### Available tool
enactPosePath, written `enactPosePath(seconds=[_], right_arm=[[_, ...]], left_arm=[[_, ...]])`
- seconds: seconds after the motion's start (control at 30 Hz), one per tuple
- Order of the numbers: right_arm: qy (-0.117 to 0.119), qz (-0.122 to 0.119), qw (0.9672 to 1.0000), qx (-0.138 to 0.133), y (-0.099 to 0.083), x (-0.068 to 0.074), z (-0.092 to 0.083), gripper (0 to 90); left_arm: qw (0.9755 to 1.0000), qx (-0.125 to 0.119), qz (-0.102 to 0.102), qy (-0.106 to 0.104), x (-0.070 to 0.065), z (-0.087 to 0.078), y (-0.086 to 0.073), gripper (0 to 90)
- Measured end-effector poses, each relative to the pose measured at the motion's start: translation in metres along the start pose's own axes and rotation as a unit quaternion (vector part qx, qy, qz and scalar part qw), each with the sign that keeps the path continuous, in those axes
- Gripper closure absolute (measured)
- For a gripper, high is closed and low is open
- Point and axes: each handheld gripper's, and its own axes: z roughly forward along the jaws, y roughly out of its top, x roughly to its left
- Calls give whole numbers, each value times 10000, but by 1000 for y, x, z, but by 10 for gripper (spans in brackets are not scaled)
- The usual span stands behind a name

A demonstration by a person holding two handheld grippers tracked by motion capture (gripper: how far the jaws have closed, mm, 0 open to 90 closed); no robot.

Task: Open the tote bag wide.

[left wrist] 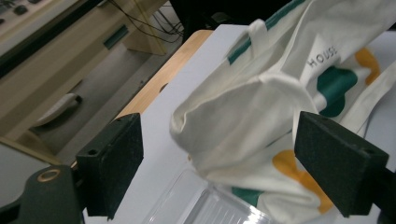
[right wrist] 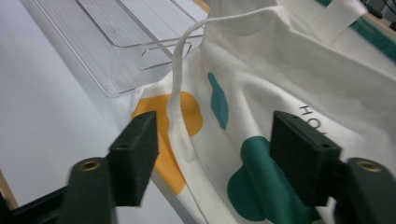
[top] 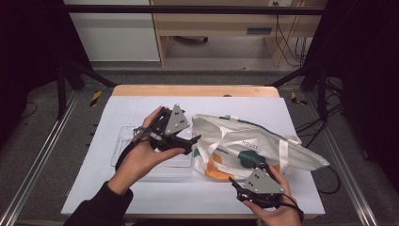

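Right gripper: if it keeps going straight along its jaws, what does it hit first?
Most likely the tote bag: the right gripper points at its printed side, with the strap just ahead between the open jaws. Depth is unclear.

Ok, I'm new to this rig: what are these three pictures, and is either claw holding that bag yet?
A person holds a hand-held two-jaw claw in each hand. The high view looks down on the table; the other two pictures come from cameras riding on each claw. On the white surface lie a cream tote bag with green and orange shapes and a clear plastic tray. The left claw is at the bag's end, the right claw by its near edge. Both are open; nothing is held.
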Motion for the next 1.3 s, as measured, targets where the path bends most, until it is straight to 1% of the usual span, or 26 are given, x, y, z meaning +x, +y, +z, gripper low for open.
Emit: enactPosePath(seconds=[0.03, 0.1, 0.13, 0.2, 0.23, 0.3, 0.33, 0.37, 0.43, 0.47, 0.5, 0.53, 0.57, 0.6, 0.63, 0.67, 0.73, 0.8, 0.9, 0.93, 1.0, 1.03, 1.13, 1.17, 1.23, 1.3], right_arm=[[-2, -11, 10000, -4, 1, -2, -2, 367], [3, -21, 10000, 8, 2, -5, -5, 382], [49, -75, 9999, 96, 5, -13, -11, 440], [12, -182, 9997, 171, 6, -21, -17, 486], [12, -182, 9997, 171, 6, -21, -17, 486], [-39, -256, 9996, 147, 8, -29, -24, 542], [-84, -269, 9995, 115, 9, -34, -28, 572], [-152, -305, 9994, 89, 13, -42, -34, 611], [-167, -312, 9993, 103, 14, -44, -35, 620], [-192, -359, 9991, 137, 16, -48, -36, 640], [-250, -420, 9986, 190, 19, -54, -36, 654], [-308, -432, 9983, 241, 22, -64, -36, 687], [-308, -432, 9983, 241, 22, -64, -36, 687], [-325, -431, 9983, 239, 22, -68, -36, 694], [-370, -422, 9982, 217, 24, -78, -34, 708], [-370, -422, 9982, 217, 24, -78, -34, 708], [-395, -419, 9981, 212, 25, -86, -31, 719], [-423, -388, 9981, 230, 25, -93, -28, 719], [-449, -289, 9983, 213, 22, -104, -24, 725], [-403, -279, 9985, 252, 20, -109, -23, 725], [-382, -265, 9985, 281, 18, -110, -22, 723], [-371, -266, 9984, 337, 16, -112, -21, 719], [-297, -276, 9984, 394, 13, -114, -19, 679], [-286, -228, 9984, 419, 13, -114, -18, 655], [-263, -167, 9988, 378, 12, -115, -16, 629], [-253, -173, 9988, 374, 11, -116, -15, 615]], left_arm=[[10000, -11, -36, -66, 2, 3, 3, 160], [9994, -1, -153, -310, 7, 12, 12, 163], [9989, -18, -231, -417, 10, 16, 16, 174], [9981, -15, -291, -538, 12, 22, 24, 181], [9982, 19, -253, -544, 14, 25, 30, 181], [9984, 76, -111, -554, 14, 30, 41, 195], [9983, 128, -14, -562, 14, 32, 47, 201], [9981, 176, 31, -590, 14, 36, 53, 220], [9975, 190, 22, -686, 14, 42, 60, 227], [9966, 218, 25, -789, 14, 48, 65, 239], [9964, 268, 61, -807, 14, 54, 68, 251], [9958, 282, 18, -869, 13, 57, 70, 279], [9947, 265, -53, -993, 14, 61, 71, 279], [9927, 180, -164, -1184, 14, 68, 73, 292], [9923, 143, -183, -1214, 15, 72, 74, 326], [9926, 163, -151, -1192, 16, 76, 75, 326], [9924, 220, -108, -1207, 19, 88, 75, 368], [9922, 304, -41, -1208, 21, 98, 74, 399], [9910, 451, 185, -1248, 20, 107, 75, 438], [9902, 481, 231, -1292, 19, 110, 76, 454], [9877, 572, 386, -1401, 14, 116, 78, 467], [9871, 619, 440, -1412, 13, 118, 79, 470], [9843, 835, 723, -1380, 6, 126, 81, 476], [9832, 895, 810, -1367, 4, 128, 82, 479], [9814, 981, 900, -1383, 0, 132, 82, 507], [9797, 1063, 1003, -1371, -3, 134, 82, 548]])
